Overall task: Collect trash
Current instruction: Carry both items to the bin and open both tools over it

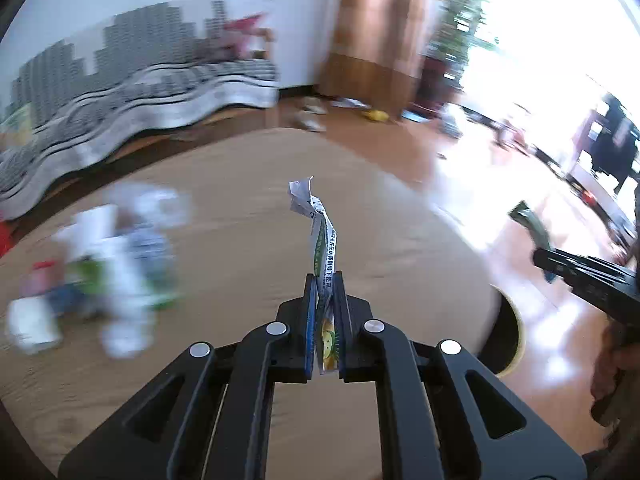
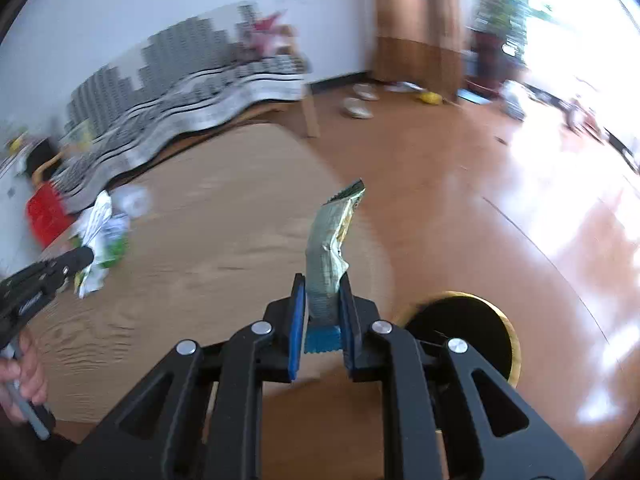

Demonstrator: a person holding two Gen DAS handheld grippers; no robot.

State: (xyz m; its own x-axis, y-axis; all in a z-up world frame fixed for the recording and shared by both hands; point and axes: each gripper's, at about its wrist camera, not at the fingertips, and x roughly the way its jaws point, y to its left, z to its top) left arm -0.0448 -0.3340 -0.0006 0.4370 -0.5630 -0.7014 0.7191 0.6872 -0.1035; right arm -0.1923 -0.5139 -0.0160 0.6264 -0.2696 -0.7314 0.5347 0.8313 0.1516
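Trash pile (image 1: 104, 264) blurred — each gripper's jaws pinch a wrapper.

The round wooden table (image 1: 248, 184) carries a blurred heap of white, green and blue wrappers (image 1: 112, 264) near its left edge, while the glossy wooden floor (image 2: 460, 184) beyond and beside it holds a black round bin with a yellow rim (image 2: 472, 332) just beside the table's right edge.
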